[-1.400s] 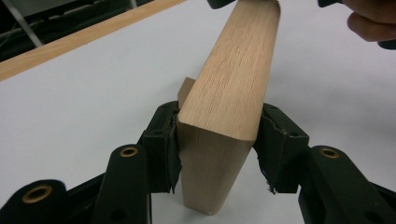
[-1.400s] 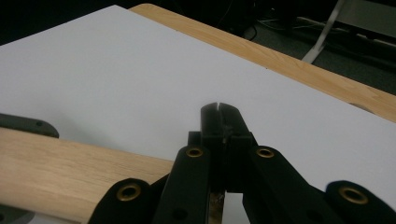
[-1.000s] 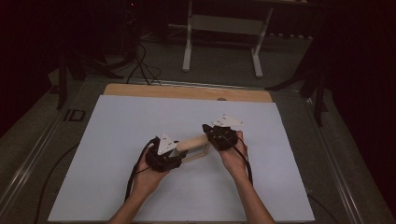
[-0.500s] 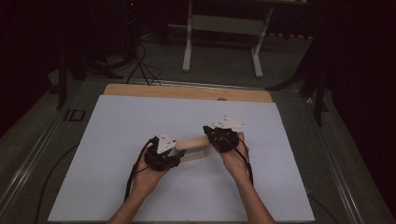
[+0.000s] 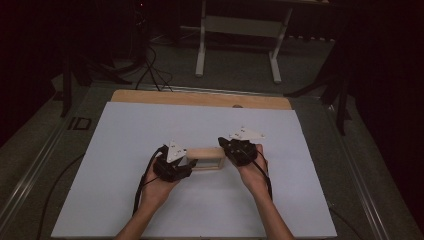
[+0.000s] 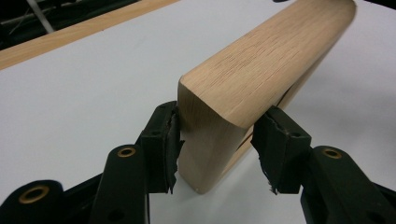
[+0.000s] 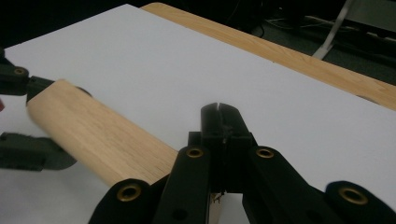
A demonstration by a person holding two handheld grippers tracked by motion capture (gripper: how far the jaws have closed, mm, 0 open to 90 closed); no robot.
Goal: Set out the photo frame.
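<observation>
Wooden frame (image 5: 206,159) at centre of the white table (image 5: 125,130), long axis running left-right, left gripper (image 6: 217,140) clamped on its left end, right gripper (image 7: 219,112) jaws together at its right end.

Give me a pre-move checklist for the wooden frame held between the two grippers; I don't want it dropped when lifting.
1. Left gripper fingers pressing both sides of the wooden frame end: ok.
2. Right gripper fingers together: ok; whether they pinch the frame: cannot tell.
3. Frame level between both grippers in the high view: ok.
4. White table sheet bare around the frame: ok.
5. Cables free of the frame: ok.
</observation>
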